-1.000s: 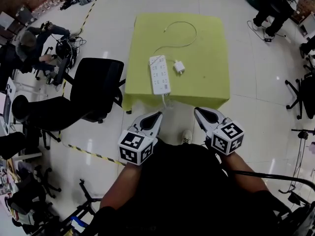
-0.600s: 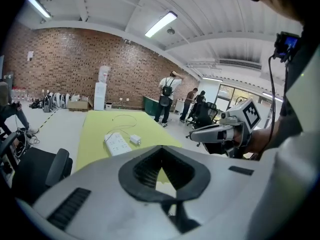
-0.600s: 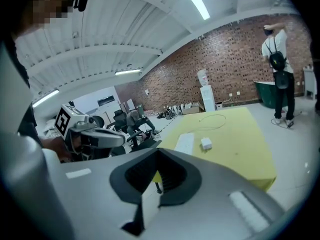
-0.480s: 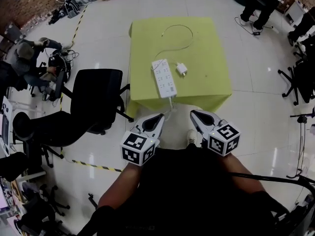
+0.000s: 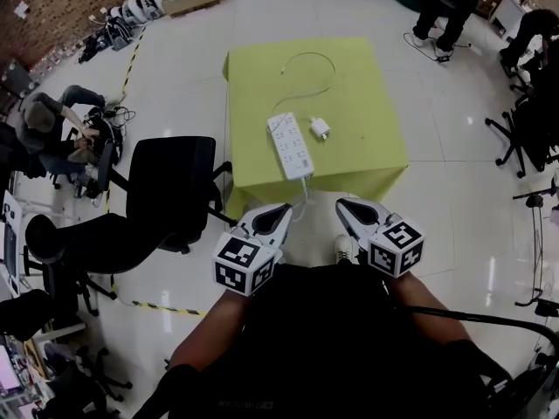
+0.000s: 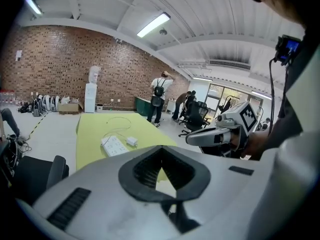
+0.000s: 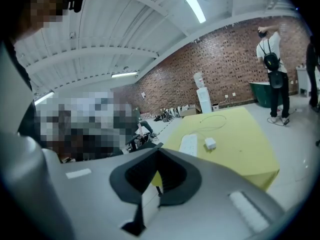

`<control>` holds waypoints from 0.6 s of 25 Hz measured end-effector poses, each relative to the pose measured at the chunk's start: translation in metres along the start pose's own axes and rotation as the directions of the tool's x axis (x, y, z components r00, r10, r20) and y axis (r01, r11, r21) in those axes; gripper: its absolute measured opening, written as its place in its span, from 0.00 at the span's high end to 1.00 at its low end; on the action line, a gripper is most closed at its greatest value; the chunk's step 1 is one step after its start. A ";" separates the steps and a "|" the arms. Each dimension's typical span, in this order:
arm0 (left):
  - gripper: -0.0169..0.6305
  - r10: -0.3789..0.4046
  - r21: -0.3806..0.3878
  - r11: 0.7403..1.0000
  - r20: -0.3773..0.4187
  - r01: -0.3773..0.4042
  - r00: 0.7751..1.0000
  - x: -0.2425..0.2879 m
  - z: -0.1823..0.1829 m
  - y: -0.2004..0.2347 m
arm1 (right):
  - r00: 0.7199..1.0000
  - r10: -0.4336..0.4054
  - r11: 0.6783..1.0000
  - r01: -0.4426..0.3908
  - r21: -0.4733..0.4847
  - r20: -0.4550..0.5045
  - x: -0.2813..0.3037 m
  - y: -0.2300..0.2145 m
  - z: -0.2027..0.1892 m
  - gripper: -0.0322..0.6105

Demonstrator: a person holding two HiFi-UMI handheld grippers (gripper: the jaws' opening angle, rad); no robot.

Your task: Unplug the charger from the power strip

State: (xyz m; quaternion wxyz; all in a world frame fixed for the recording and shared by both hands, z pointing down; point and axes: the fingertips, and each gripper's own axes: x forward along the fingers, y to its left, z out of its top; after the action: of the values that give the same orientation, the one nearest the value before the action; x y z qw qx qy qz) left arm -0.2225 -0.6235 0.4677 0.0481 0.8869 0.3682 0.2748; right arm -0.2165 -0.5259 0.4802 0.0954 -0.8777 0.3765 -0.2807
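A white power strip (image 5: 291, 145) lies on the yellow-green table (image 5: 367, 103), near its front edge. A small white charger (image 5: 320, 128) sits just to the right of the strip, and its thin cable (image 5: 314, 56) loops toward the far side. Whether its plug is in a socket I cannot tell. My left gripper (image 5: 278, 209) and right gripper (image 5: 345, 206) hang side by side in front of the table, short of its edge, both shut and empty. The left gripper view shows the strip (image 6: 114, 145) and charger (image 6: 131, 141) beyond the shut tips (image 6: 161, 148). The right gripper view shows the same strip (image 7: 188, 144) and charger (image 7: 210, 143).
A black office chair (image 5: 170, 186) stands close to the table's left front corner. A seated person (image 5: 52, 120) and gear are on the floor at far left. People stand at the far right (image 5: 441, 7), near more chairs (image 5: 533, 120). Striped tape (image 5: 166, 307) crosses the floor.
Both grippers have come a little nearer the table's front edge and stay shut. The strip, charger and cable lie as before.
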 end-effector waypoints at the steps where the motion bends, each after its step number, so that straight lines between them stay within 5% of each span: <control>1: 0.96 -0.001 0.002 1.000 0.000 0.001 1.000 0.000 0.001 0.001 | 1.000 -0.001 1.000 0.001 -0.004 0.002 0.000 0.001 0.001 0.95; 15: 0.96 0.008 -0.014 1.000 0.029 -0.007 1.000 0.005 0.001 0.001 | 1.000 0.001 0.998 -0.002 -0.065 -0.018 -0.001 0.002 0.006 0.95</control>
State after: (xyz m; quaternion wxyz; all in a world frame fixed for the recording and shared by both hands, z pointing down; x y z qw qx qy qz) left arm -0.2187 -0.6207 0.4698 0.0587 0.8918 0.3622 0.2647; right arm -0.2145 -0.5269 0.4746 0.0635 -0.8775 0.3868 -0.2762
